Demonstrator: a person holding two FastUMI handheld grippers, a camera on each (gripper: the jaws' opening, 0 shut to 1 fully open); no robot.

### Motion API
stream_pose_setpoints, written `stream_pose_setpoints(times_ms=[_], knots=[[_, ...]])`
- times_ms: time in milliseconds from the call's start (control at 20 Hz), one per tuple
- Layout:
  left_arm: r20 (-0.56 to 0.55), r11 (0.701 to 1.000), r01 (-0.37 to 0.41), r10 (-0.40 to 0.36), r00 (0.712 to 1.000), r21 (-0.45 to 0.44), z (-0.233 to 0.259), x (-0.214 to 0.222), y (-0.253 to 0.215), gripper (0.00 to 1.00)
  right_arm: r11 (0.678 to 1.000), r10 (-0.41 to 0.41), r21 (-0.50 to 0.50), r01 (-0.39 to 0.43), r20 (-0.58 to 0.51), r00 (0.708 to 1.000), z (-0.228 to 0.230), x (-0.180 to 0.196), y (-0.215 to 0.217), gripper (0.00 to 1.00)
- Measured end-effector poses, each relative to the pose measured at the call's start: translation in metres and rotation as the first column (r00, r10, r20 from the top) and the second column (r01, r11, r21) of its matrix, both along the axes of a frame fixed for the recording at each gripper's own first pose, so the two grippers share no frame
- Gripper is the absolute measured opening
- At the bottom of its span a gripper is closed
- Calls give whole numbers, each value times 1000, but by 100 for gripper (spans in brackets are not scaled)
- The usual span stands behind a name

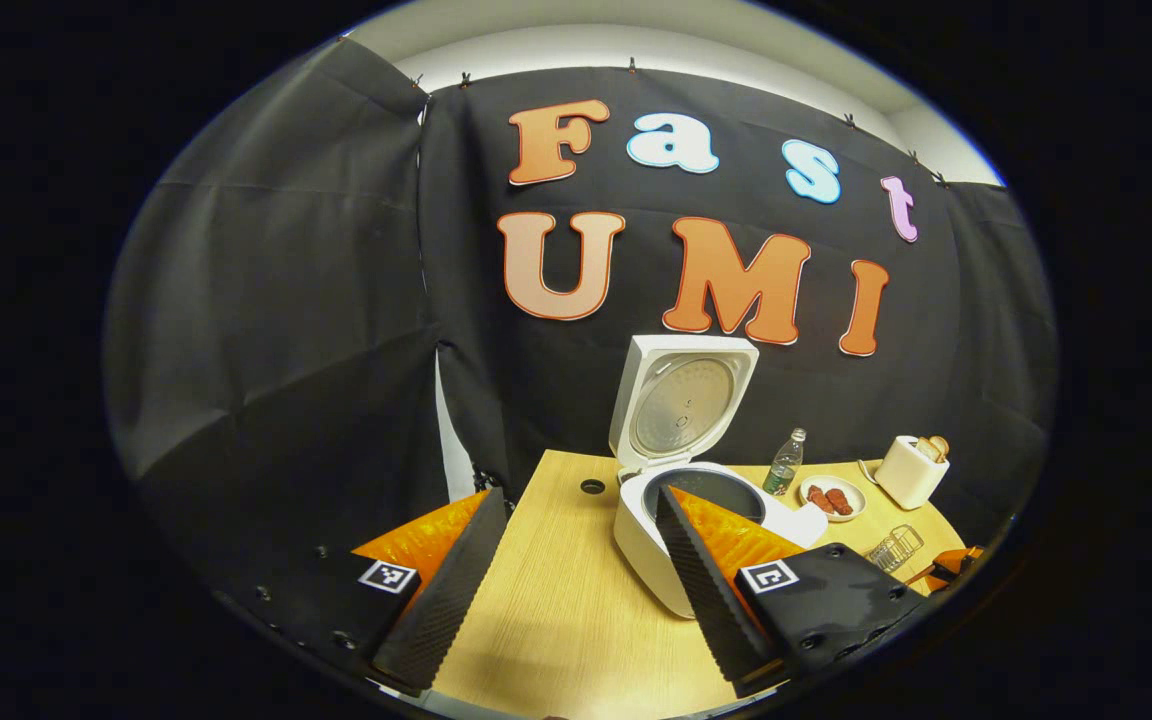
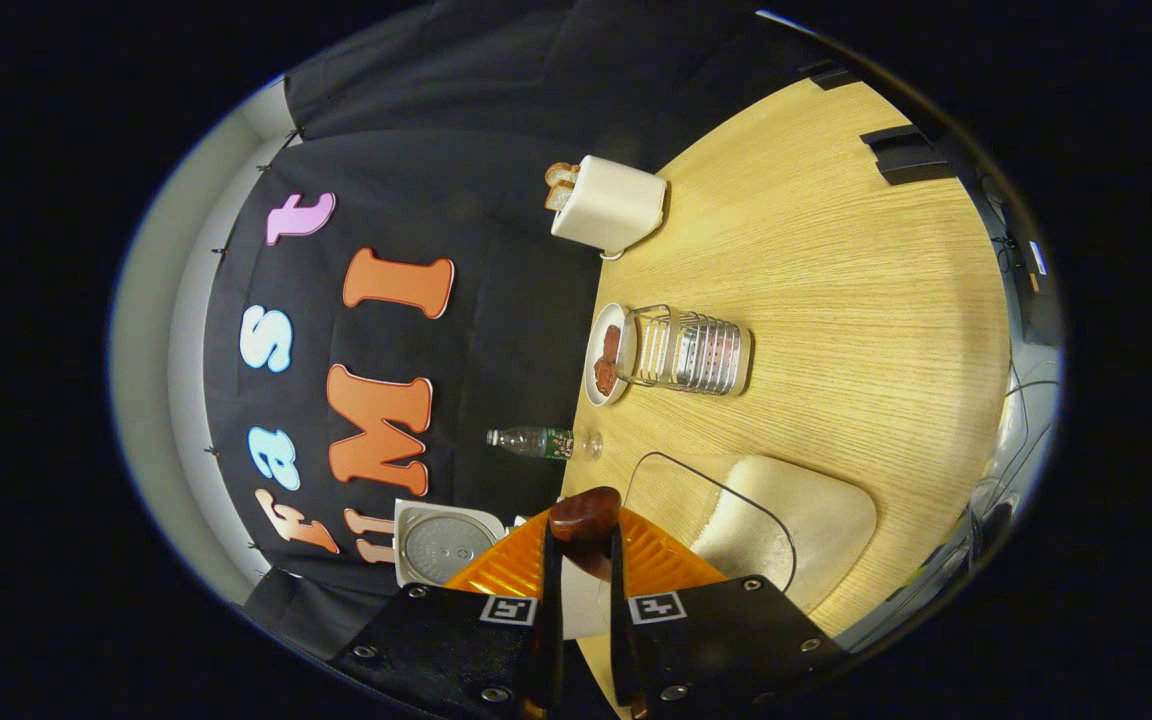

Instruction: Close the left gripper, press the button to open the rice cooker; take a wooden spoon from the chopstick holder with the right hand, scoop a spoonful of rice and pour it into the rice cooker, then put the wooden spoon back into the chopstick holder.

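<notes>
Left tongs (image 1: 571,560) are hanging wide apart, gripping nothing, above the tabletop (image 1: 556,610) just left of the rice cooker (image 1: 681,480), lid up. Right tongs (image 2: 584,610) are pinching the wooden spoon (image 2: 584,518), bowl forward and rolled sideways; the chopstick holder (image 2: 691,350) is sitting farther off. Risk: rolled like this, rice is likely spilling short of the pot.

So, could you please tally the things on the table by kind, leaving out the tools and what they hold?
Rice cooker, lid up: 1
Water bottle: 1
Plate of food: 1
Toaster with bread: 1
Wire chopstick holder: 1
Clear container of rice: 1
Total: 6
</notes>
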State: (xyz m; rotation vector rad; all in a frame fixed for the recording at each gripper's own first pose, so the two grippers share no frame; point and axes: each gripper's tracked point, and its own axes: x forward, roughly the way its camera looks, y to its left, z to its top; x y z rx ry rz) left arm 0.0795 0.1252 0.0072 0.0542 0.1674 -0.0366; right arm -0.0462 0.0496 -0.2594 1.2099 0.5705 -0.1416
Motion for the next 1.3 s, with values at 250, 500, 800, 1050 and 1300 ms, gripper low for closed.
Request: stream_pose_setpoints(times_ms=[250, 500, 800, 1050, 1300], knots=[[25, 1000, -6, 7, 1000, -13, 12, 1, -11, 100, 1000, 22, 18, -22, -15, 1000, 14, 4, -3, 19], [33, 999, -18, 19, 999, -26, 13, 2, -20, 100, 997, 30, 75, -29, -15, 999, 30, 10, -4, 19], [50, 999, -32, 32, 998, -4, 22, 5, -30, 100, 987, 33, 155, -30, -17, 999, 38, 21, -1, 19], [67, 999, -51, 51, 996, -3, 27, 3, -33, 100, 978, 60, 201, -57, -9, 998, 55, 36, 13, 19], [86, 998, -58, 58, 995, 4, 31, 0, -35, 100, 969, 101, 226, -98, -1, 995, 67, 68, 34, 19]])
